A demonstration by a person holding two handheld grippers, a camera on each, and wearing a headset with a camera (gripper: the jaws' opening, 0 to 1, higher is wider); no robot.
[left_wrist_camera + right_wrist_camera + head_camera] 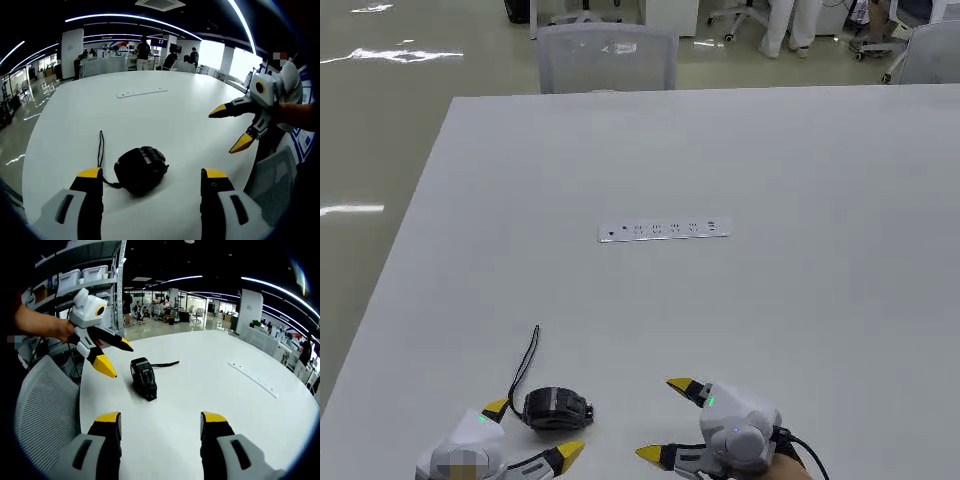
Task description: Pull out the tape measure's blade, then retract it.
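We find the black tape measure [558,407] [141,169] [144,377] lying on the white table [740,150] near its close edge, at about 7 o'clock in the head view; its thin wrist strap [525,360] [100,150] [165,363] trails across the table from the case toward 11 o'clock. The left gripper [532,430] [152,173] [119,360] has its claw released, with the yellow-tipped jaws spread wide; in the left gripper view the case sits just ahead of the tips and between them, and we see a gap on both sides. The right gripper [663,420] [226,131] [161,417] is at 3 o'clock from the case, near it but apart; its claw is released too, and nothing is between its jaws. A flat white power strip [664,230] [142,92] [252,376] lies well beyond, at about 1 o'clock from the case in the head view; a grey mesh chair [607,57] stands at the table's far edge, at 12 o'clock.
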